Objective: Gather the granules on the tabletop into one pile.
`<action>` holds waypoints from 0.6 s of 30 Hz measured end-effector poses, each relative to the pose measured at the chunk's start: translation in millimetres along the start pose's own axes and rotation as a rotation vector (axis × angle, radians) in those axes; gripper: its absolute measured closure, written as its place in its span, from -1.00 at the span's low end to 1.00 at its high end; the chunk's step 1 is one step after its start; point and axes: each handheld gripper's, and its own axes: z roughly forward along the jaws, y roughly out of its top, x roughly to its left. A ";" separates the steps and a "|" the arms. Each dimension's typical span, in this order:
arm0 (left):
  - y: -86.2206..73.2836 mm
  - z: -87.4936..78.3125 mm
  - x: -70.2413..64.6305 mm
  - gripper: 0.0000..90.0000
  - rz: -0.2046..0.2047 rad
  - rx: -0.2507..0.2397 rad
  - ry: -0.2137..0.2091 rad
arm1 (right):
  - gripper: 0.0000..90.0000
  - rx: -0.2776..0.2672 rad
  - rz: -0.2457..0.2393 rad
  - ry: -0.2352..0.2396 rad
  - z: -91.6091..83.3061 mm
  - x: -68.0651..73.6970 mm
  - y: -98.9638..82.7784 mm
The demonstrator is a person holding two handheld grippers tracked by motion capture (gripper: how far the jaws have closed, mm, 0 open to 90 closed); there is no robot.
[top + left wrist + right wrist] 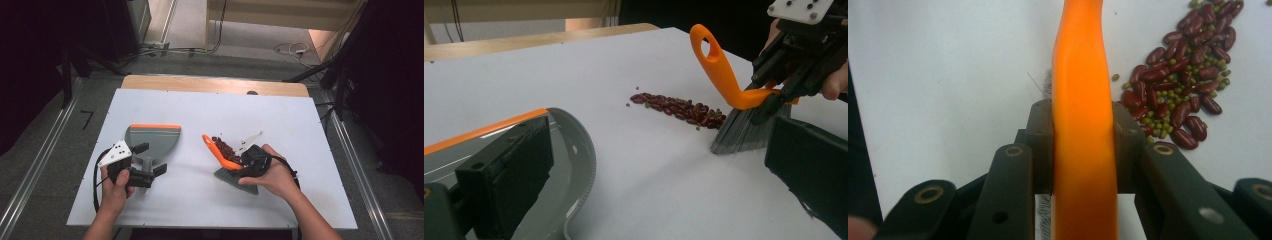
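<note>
Brush handle [1083, 100] between right jaws.

No legible text, labels, brands, numbers or signs — none on any surface in the three views.
</note>
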 end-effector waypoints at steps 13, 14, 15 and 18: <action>-0.5 0.9 0.1 -1.00 0.001 0.003 -0.002 | 0.51 -0.036 -0.044 0.034 5.5 -29.6 5.9; -0.5 0.9 0.2 -1.00 0.000 0.001 -0.002 | 0.50 -0.031 -0.043 0.032 5.6 -31.3 7.3; -0.5 0.8 0.3 -1.00 0.000 0.001 -0.003 | 0.50 -0.033 -0.055 0.030 5.9 -33.9 8.5; -0.6 0.8 -0.1 -1.00 -0.004 -0.001 -0.005 | 0.51 -0.037 -0.066 0.014 6.0 -40.2 12.1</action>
